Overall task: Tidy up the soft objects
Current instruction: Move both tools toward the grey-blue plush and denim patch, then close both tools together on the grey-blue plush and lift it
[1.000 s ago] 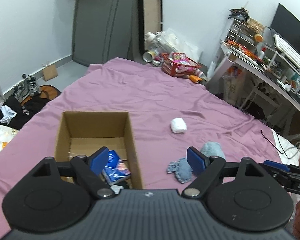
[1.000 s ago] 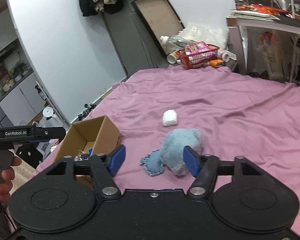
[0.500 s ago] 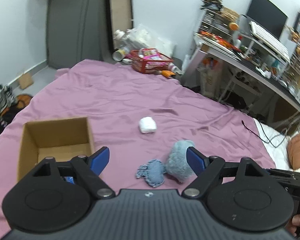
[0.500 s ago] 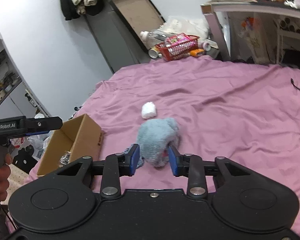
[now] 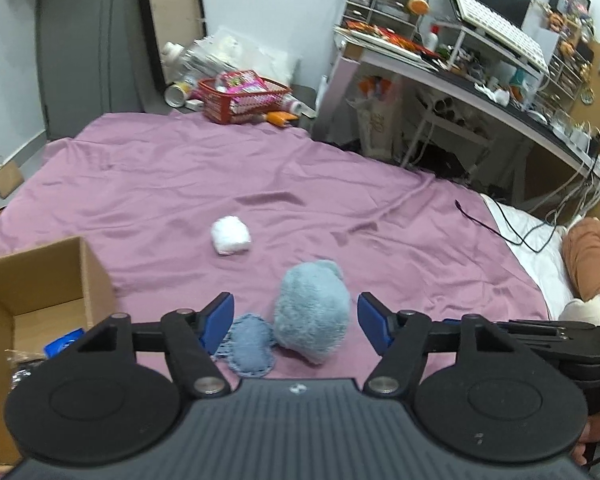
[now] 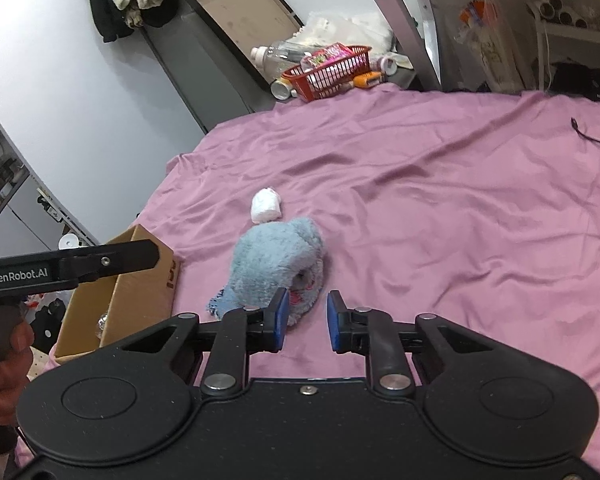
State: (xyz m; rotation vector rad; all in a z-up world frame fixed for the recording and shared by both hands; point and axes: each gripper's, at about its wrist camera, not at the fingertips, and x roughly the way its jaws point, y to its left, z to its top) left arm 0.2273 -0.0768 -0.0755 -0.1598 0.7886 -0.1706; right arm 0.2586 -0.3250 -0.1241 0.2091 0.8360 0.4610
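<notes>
Read progress as early: most of the sorting appears still to be done.

Locate the cardboard box (image 5: 96,280) at the near left edge of the bed (image 5: 180,168), open at the top. Note a blue packet (image 5: 62,342) and some crinkled material already inside. Cannot tell whether either counts as a soft object.

Count three soft items outside the box, all lying on the purple sheet:
- fluffy blue plush (image 5: 312,312), nearest the fingertips;
- denim patch (image 5: 250,344), touching the left side of the plush;
- white roll (image 5: 231,235), farther out and apart from both.

Check the left hand-held gripper (image 5: 296,316): spread wide, gripping nothing, with plush and patch framed between its blue pads in the left wrist view.

Check the right hand-held gripper (image 6: 306,320): drawn partway together with a clear gap, gripping nothing. Find its left pad just beside the near edge of the plush; cannot tell whether it touches.

Treat the plush as the item in hand, judged from both tools pointing at it. Expect three transfers into the box to remain: plush, patch, roll. Allow for the patch dragging along with the plush, since the two lie in contact.
</notes>
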